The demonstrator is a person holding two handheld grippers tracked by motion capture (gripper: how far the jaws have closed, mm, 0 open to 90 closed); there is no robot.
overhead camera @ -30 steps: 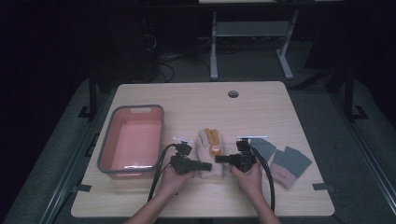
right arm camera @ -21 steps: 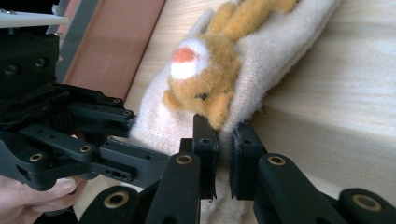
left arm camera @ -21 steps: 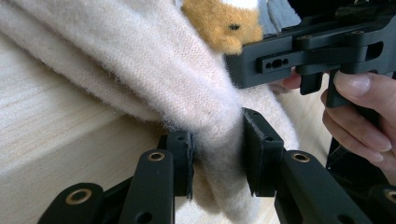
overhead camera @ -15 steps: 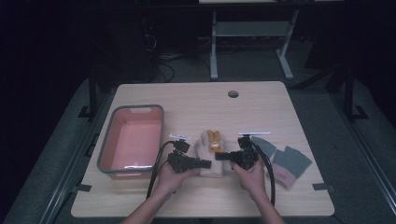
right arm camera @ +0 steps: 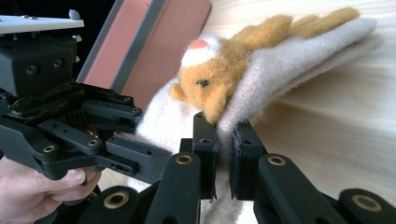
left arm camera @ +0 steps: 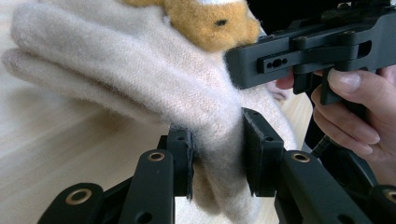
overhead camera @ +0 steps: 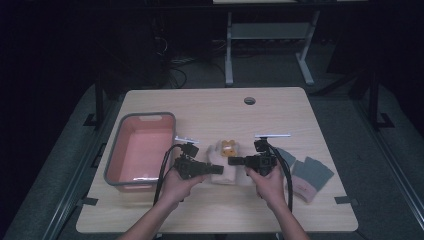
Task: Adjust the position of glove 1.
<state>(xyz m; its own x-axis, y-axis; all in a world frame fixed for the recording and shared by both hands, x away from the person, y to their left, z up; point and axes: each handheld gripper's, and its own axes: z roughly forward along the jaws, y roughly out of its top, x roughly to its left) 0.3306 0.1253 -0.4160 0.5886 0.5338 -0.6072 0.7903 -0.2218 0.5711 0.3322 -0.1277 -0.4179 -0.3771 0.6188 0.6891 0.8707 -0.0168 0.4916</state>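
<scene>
A cream knitted glove with an orange plush animal on its back hangs between the two grippers near the table's front middle. My left gripper is shut on the glove's left edge; the cream wool bulges between its black jaws. My right gripper is shut on the glove's other edge, pinching the fabric just below the plush animal. The glove's fingers droop toward the wooden table.
A pink tub with a grey rim stands at the left of the table. A pair of grey gloves lies to the right of my right hand. A round cable hole is near the far edge.
Both grippers have risen a little with the glove held between them, so the glove has lifted off the table and bunched up.
</scene>
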